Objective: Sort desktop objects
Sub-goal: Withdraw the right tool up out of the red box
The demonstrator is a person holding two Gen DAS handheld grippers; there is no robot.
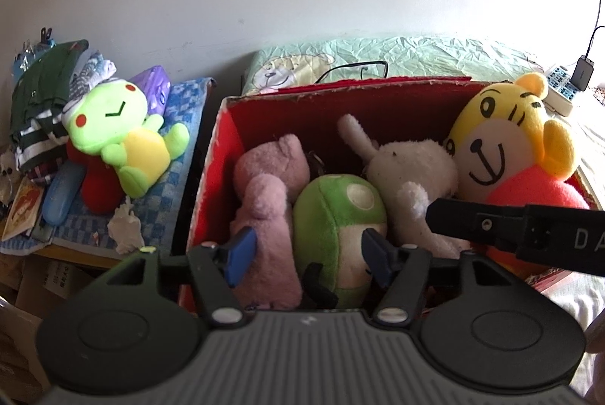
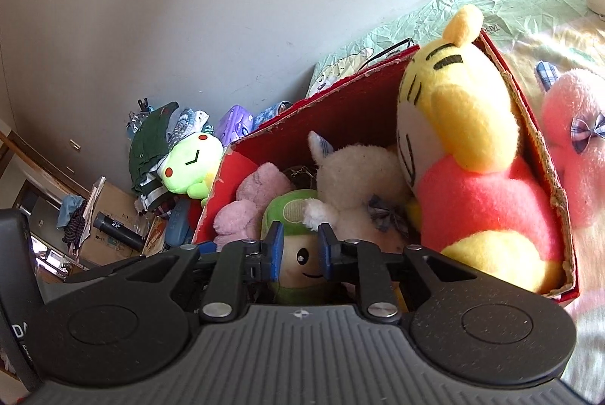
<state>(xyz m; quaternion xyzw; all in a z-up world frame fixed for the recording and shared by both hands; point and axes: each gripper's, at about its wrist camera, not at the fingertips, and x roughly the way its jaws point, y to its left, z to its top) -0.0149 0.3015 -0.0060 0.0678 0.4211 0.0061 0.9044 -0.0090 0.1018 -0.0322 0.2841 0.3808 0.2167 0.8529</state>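
- Hovering at the near rim of the red box (image 1: 211,155): left gripper (image 1: 308,263), jaws spread wide, blue pads (image 1: 242,255) flanking the pink plush (image 1: 264,200) and the green mushroom plush (image 1: 336,235), gripping nothing.
- Closing in from the right: right gripper (image 2: 298,252), jaws narrowed on either side of the mushroom plush (image 2: 298,265), pads (image 2: 274,250) just beside its face; whether actually pinching it cannot be told.
- Crowding the box, left to right: pink plush, mushroom, white rabbit (image 1: 412,174), tiger (image 1: 503,148) leaning on the far right wall.
- Waiting outside the box: green frog (image 1: 124,144) lying on the checked cloth (image 1: 181,125) to the left, well apart from both tools; pink bunny (image 2: 574,140) lying just beyond the right wall on the bedsheet (image 2: 491,19).
- Judging by looks: all toys light, soft and squashy, not fragile, not slippery thanks to the fuzzy pile; likely sagging and swinging when lifted by one end.
- Taking hold, probably best: pinching deep across a narrow, firm part — frog's neck or arm, bunny's ear or body middle — rather than a loose tuft liable to pull free.
- Risking little beyond dragging: neighbouring plush packed tight, touching one another, likely snagging or riding up with anything pulled out.
- Needing room for more: space remaining mostly on top of the pile, so dropping from above looking easier than pushing in.
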